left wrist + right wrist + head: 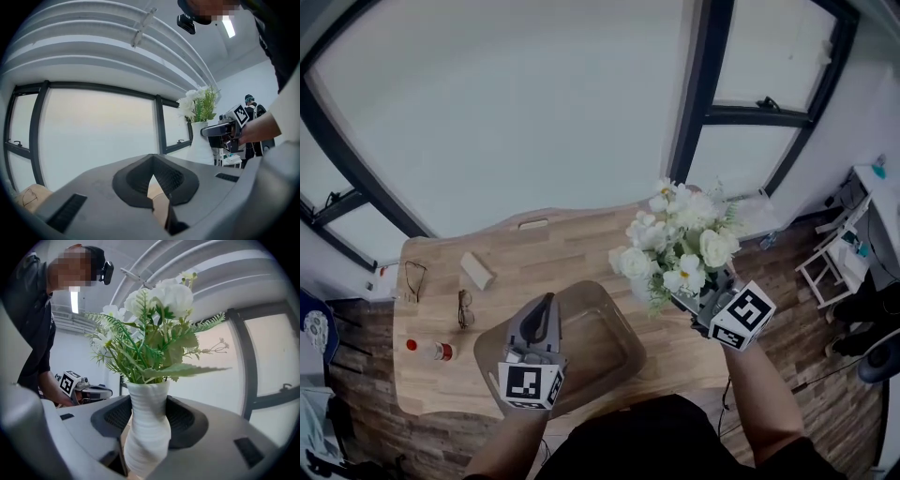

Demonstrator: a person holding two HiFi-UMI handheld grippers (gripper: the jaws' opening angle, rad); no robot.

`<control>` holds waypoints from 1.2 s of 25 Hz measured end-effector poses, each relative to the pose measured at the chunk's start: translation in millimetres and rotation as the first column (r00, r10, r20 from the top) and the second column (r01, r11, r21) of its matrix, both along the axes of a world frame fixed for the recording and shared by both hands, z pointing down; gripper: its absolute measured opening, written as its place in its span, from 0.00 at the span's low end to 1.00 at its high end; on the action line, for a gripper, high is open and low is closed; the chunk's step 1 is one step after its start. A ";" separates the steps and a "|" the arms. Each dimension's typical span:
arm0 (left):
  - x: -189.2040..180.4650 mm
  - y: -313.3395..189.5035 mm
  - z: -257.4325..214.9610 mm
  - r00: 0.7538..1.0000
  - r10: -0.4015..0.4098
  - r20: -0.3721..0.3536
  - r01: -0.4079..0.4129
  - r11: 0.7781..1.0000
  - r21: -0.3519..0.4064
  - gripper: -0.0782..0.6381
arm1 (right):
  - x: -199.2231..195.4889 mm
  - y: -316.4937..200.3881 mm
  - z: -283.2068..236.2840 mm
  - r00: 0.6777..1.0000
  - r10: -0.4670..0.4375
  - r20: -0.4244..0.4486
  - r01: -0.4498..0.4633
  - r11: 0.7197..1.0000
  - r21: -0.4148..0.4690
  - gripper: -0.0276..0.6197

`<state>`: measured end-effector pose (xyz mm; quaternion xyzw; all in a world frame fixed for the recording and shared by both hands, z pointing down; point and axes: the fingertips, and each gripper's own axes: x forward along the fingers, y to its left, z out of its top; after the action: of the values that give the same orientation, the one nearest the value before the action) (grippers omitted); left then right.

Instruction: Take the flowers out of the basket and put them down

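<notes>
White flowers (680, 244) with green leaves stand in a white ribbed vase (147, 427). My right gripper (689, 300) is shut on the vase and holds it upright above the right part of the wooden table (562, 244), to the right of the basket. The brown basket (614, 352) lies at the table's front edge with nothing in it. My left gripper (542, 309) reaches over the basket's left rim. In the left gripper view its jaws (157, 197) are closed on a thin tan edge, and the vase (201, 145) shows at the right.
On the table's left part lie two pairs of glasses (466, 307) (414, 278), a small red-capped bottle (431, 351) and a pale block (477, 271). Large windows stand behind the table. A white rack (830, 258) is on the floor at the right.
</notes>
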<state>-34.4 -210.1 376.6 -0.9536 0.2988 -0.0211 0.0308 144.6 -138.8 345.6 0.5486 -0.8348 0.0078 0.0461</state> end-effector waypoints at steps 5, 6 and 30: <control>33.7 10.0 3.4 0.997 0.071 0.004 -0.071 0.997 -0.006 0.12 | 27.7 19.9 9.6 0.997 0.074 0.004 -0.074 0.997 -0.013 0.42; 39.7 11.4 4.3 0.997 0.081 0.004 -0.081 0.997 -0.010 0.12 | 32.6 24.1 11.1 0.996 0.085 0.005 -0.085 0.996 -0.016 0.42; 101.1 21.4 37.0 0.982 0.174 0.066 -0.173 0.985 -0.031 0.12 | 98.9 48.4 82.9 0.969 0.247 -0.008 -0.247 0.965 -0.093 0.42</control>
<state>66.7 -188.8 413.6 -0.9750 0.2131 -0.0544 0.0308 243.5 -90.4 428.5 0.6454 -0.7588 0.0534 0.0687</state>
